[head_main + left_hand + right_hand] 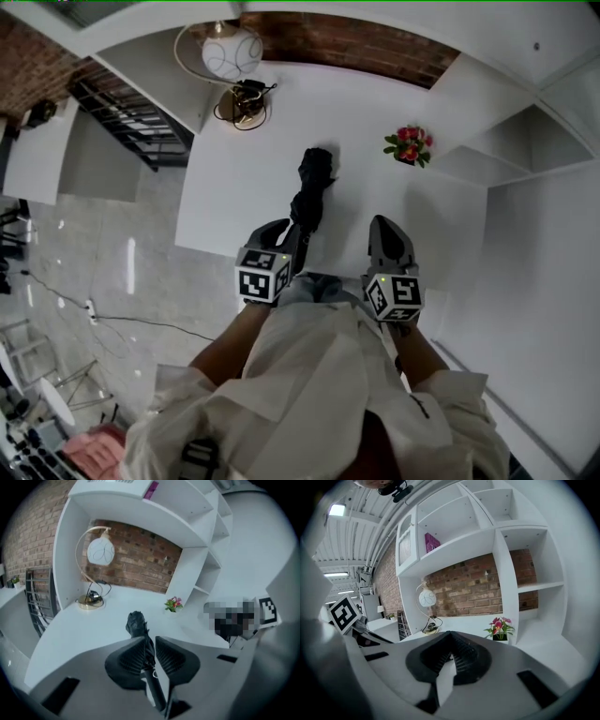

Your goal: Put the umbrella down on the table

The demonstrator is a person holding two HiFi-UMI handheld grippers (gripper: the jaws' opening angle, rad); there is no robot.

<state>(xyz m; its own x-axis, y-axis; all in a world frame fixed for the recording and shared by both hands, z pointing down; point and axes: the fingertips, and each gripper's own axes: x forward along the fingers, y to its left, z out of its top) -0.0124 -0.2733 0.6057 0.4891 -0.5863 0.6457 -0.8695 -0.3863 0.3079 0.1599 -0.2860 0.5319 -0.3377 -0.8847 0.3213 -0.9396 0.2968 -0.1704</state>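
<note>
A black folded umbrella (314,187) lies on the white table (234,197), its tip pointing toward the back wall. My left gripper (289,236) hovers over its handle end. In the left gripper view the umbrella (137,623) runs lengthwise through the gap of the left gripper (150,640). White table shows between the fabric and the right pad, so the jaws stand open and are not pressing on it. My right gripper (386,227) floats to the right of the umbrella. In its own view the right gripper (449,633) is shut, tips together and empty.
A round white lamp (232,52) with a gold base (244,105) stands at the table's back left. A small pot of pink flowers (409,145) sits at the back right. White shelves (454,522) rise behind and to the right. The table's left edge (183,216) drops to a grey floor.
</note>
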